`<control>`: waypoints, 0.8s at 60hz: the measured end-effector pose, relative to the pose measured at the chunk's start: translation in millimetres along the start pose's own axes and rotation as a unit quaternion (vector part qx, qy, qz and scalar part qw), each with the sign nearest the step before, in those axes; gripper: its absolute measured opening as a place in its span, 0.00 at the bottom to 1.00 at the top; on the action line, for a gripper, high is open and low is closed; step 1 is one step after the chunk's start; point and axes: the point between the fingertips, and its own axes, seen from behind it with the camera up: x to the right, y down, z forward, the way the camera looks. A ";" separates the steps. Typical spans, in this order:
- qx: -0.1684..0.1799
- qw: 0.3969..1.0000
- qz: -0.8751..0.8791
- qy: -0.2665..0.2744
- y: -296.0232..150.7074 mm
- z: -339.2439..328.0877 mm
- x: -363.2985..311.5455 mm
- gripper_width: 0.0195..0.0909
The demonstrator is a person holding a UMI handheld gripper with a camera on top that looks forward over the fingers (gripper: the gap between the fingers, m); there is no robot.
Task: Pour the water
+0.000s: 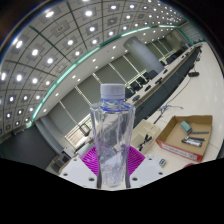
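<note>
A: What is the claw (113, 170) doing?

B: It is clamped on a clear plastic water bottle (112, 135). The 2 purple pads (92, 160) press on the bottle's lower body, 1 from each side, so the opening is no wider than the bottle itself.

A: And where does the bottle sit?

B: Right between the fingers, rising almost upright from them, perhaps leaning a touch. Its cap (112, 92) is on, pale and screwed down at the top. The body is ribbed and see-through. I cannot tell the water level inside.

A: Is it resting on anything?

B: The bottom of the bottle is hidden by the claw, so I cannot say.

A: What lies around it?

B: Beyond and to the right, an open cardboard box (186, 136) sits on a pale table (150, 128), with small items inside too small to name. Farther back, rows of long desks (175, 72) run away into a large room, under a ceiling with a grid of round lights (60, 40) and a curved strip light (75, 70).
</note>
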 end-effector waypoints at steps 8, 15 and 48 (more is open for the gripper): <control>0.017 0.986 -0.155 0.067 -31.5 -9.7 53.8 0.17; 0.011 0.956 -0.266 0.124 -32.1 -13.1 110.3 0.18; -0.041 0.935 -0.281 0.214 83.7 -4.3 286.9 0.20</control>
